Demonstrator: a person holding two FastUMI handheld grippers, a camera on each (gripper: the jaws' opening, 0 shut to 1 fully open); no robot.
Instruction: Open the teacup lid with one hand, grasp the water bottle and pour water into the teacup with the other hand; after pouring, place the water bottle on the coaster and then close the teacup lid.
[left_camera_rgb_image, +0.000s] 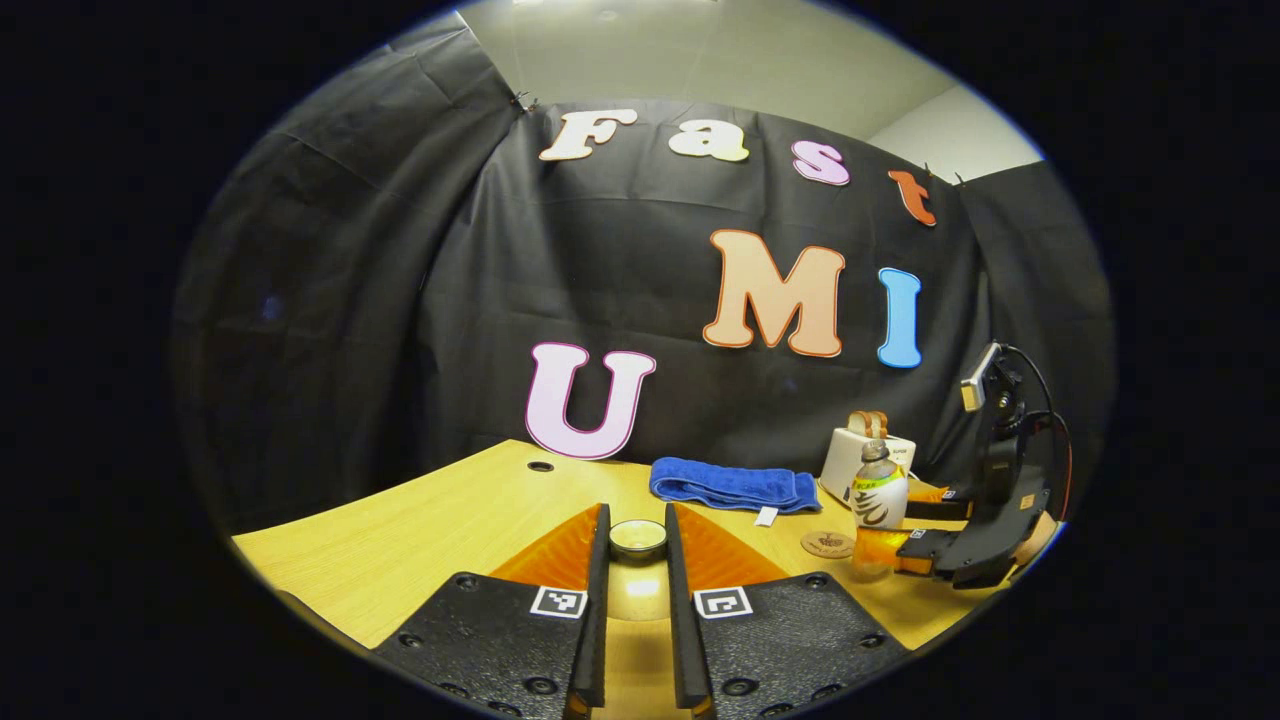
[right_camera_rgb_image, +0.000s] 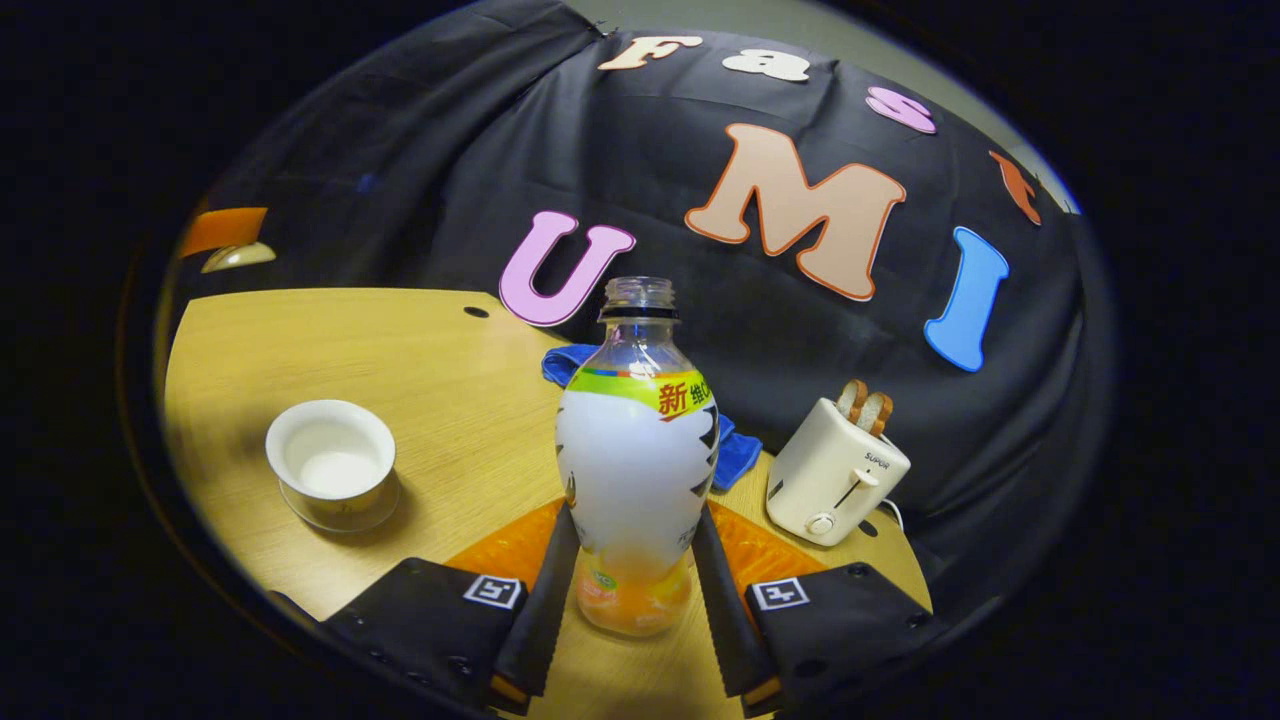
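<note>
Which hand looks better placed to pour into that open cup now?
The right. Its tool is shut on the bottle, upright and uncapped, with the open cup off to its left. The left tool holds the lid between its fingers, so it is taken.

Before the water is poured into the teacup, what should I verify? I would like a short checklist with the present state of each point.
1. Teacup uncovered: ok, its lid is off.
2. Lid kept away from the teacup: ok, the left tongs grip it.
3. Water bottle gripped: ok, the right tongs press on both its sides.
4. Bottle neck open: ok, no cap on it.
5. Bottle mouth above the teacup: not ok, the water bottle is upright and off to one side of the teacup.
6. Coaster free: ok, nothing lies on it.
</note>
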